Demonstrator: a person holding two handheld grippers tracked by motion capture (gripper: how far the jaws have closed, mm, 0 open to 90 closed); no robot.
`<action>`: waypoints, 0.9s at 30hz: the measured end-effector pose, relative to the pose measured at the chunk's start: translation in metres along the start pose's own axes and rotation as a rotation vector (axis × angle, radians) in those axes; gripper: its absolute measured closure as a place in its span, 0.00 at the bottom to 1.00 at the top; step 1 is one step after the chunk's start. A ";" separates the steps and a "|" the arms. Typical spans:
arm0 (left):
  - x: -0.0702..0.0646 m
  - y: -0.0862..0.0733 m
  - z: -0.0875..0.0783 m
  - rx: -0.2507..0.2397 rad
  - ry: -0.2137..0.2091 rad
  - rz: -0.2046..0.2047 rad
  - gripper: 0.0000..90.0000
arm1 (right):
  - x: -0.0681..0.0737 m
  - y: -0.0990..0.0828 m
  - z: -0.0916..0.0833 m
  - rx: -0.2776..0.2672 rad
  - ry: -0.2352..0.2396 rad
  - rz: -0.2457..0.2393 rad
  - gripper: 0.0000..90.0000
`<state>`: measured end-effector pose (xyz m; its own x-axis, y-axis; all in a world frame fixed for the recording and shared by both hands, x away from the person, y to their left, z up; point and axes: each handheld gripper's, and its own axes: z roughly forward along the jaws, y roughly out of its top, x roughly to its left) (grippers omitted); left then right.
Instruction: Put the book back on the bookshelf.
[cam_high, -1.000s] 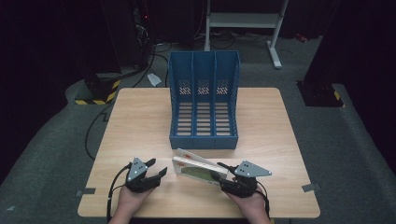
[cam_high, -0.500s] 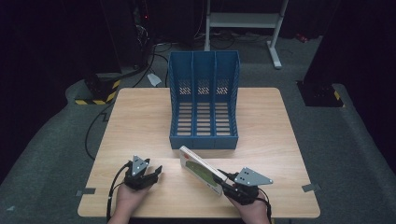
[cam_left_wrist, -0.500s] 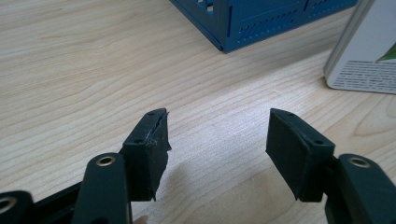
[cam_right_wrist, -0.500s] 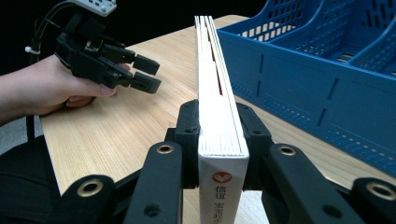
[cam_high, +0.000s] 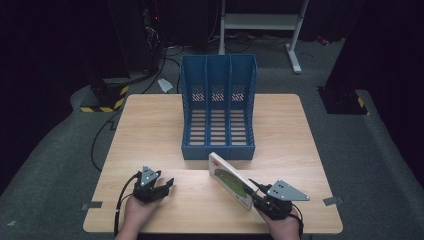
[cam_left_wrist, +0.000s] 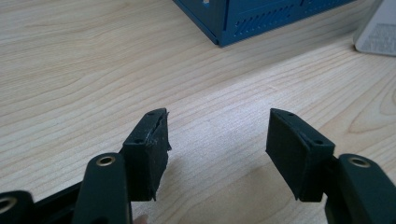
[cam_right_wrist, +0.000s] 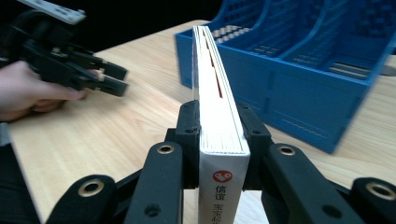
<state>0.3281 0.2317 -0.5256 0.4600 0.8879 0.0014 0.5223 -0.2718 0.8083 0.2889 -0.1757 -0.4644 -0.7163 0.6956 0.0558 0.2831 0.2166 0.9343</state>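
Two tongs work over one worktop (cam_high: 150, 130). The left tongs (cam_high: 162, 185) rest at its near left, jaws apart and empty. One blue file rack (cam_high: 218, 107) with three slots stands mid-worktop. One book (cam_high: 230, 180), raised on edge just in front of the rack, is clamped by the right tongs (cam_right_wrist: 219, 126), whose jaws have just been closing on it.

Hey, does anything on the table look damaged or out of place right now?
One thing: the left gripper has a frayed, chipped edge on one pad, seen in its own view. Otherwise things look orderly: the blue file rack stands square and empty, and the right gripper clamps the book evenly.
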 end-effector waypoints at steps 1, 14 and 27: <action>0.000 0.000 0.000 0.000 -0.001 -0.001 0.43 | -0.002 0.000 -0.001 0.001 -0.010 0.004 0.82; 0.000 0.001 0.002 0.031 -0.015 -0.004 0.43 | -0.009 -0.003 -0.005 -0.001 -0.025 0.013 0.81; 0.000 0.001 0.003 0.037 -0.016 -0.004 0.43 | -0.003 0.005 -0.001 0.018 -0.011 0.013 0.71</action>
<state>0.3303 0.2304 -0.5265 0.4695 0.8829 -0.0115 0.5504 -0.2825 0.7856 0.2916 -0.1770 -0.4595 -0.7051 0.7062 0.0643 0.3045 0.2196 0.9269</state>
